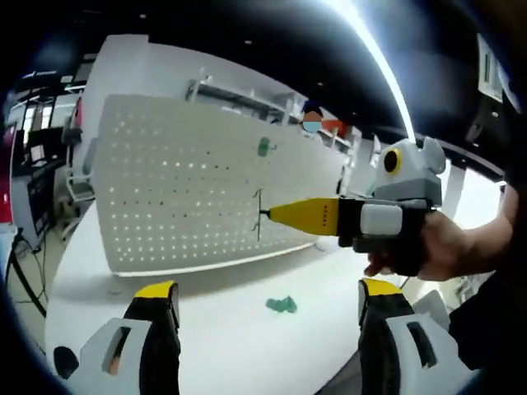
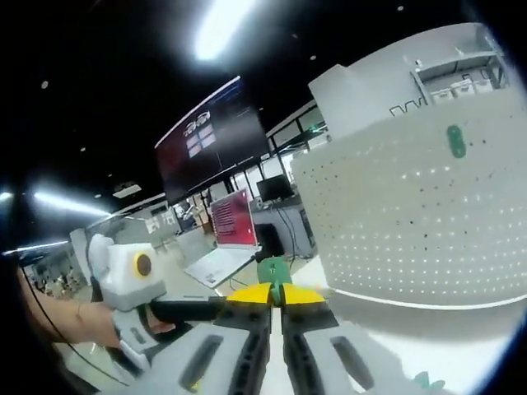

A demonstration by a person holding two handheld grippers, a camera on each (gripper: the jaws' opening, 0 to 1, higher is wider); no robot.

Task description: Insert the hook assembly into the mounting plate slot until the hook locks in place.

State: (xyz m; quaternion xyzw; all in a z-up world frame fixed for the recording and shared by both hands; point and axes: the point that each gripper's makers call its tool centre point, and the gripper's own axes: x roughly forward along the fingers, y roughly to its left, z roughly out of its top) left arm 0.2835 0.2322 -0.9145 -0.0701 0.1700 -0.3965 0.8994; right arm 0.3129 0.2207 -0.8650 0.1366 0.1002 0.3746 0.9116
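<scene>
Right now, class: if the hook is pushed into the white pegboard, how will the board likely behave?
The pegboard stands upright on the table with no visible brace, so a firm push may slide or tip it. It looks thin and full of holes, so probably light and slightly springy.

Two grippers counted: left gripper (image 1: 268,317) at frame bottom, right gripper (image 1: 265,214) mid-right. One pegboard (image 1: 189,181). Three green hooks: one on board (image 1: 263,147), one on table (image 1: 282,305), one in jaws (image 2: 275,274).
</scene>
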